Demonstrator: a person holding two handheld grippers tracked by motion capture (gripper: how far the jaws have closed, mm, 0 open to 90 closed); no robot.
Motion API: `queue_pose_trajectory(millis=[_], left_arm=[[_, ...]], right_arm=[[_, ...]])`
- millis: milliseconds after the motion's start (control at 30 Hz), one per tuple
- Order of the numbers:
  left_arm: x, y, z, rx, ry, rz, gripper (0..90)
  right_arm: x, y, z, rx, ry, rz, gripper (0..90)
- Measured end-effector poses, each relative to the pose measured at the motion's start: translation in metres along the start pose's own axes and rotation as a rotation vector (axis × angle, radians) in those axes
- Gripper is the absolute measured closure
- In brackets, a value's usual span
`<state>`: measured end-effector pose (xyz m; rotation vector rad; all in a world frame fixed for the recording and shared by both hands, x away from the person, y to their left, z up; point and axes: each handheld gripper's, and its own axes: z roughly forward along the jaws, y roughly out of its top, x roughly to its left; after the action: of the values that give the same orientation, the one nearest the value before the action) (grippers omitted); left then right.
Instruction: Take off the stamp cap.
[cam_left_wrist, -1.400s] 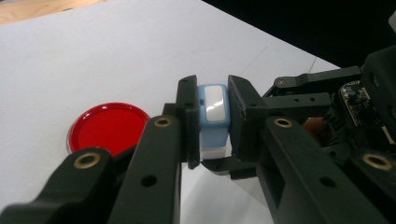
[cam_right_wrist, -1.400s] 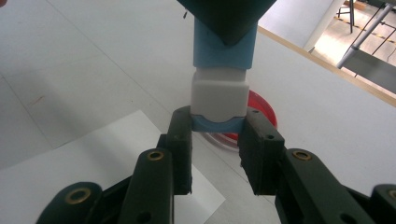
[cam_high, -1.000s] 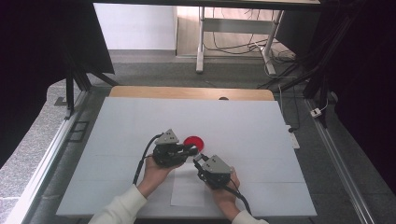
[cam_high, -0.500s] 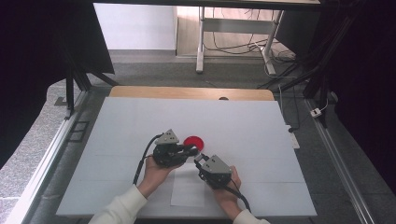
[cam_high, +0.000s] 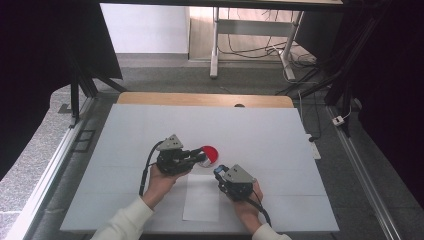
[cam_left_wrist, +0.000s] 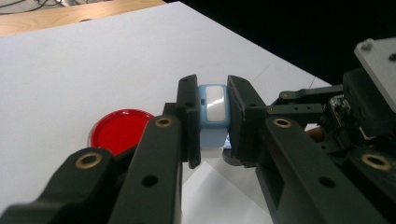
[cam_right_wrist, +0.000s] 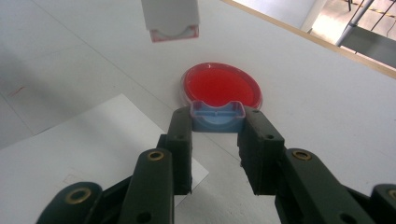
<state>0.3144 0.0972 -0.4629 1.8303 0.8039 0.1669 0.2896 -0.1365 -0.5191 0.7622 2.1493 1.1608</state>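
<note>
A: Where the white tabletop (cam_high: 150, 130) ends at twelve o'clock, what is seen?

B: A wooden strip (cam_high: 200, 99) is seen along that far edge, grey floor (cam_high: 165, 75) beyond it, with metal table legs (cam_high: 215, 45) and loose cables (cam_high: 240, 47). Black drapes (cam_high: 45, 50) are hung at nine and three o'clock.

A: And on the surface?

B: A white sheet of paper (cam_high: 202, 197) is laid at six o'clock; a red round dish (cam_high: 210, 153) is set just past it.

A: How are the grippers set?

B: The left gripper (cam_left_wrist: 212, 116) is closed on a small pale blue case (cam_left_wrist: 212, 105), held above the tabletop just beside the dish. The right gripper (cam_right_wrist: 217, 122) is clamped on a blue open-topped piece (cam_right_wrist: 217, 116), at the dish's near rim.
</note>
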Motion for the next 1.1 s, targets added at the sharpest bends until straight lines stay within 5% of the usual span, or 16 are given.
queue_pose_trajectory(millis=[1100], left_arm=[[0.000, -0.001, 0.003, 0.043, 0.001, 0.013, 75.2]], right_arm=[[-0.035, -0.016, -0.034, -0.034, 0.071, 0.035, 65.7]])
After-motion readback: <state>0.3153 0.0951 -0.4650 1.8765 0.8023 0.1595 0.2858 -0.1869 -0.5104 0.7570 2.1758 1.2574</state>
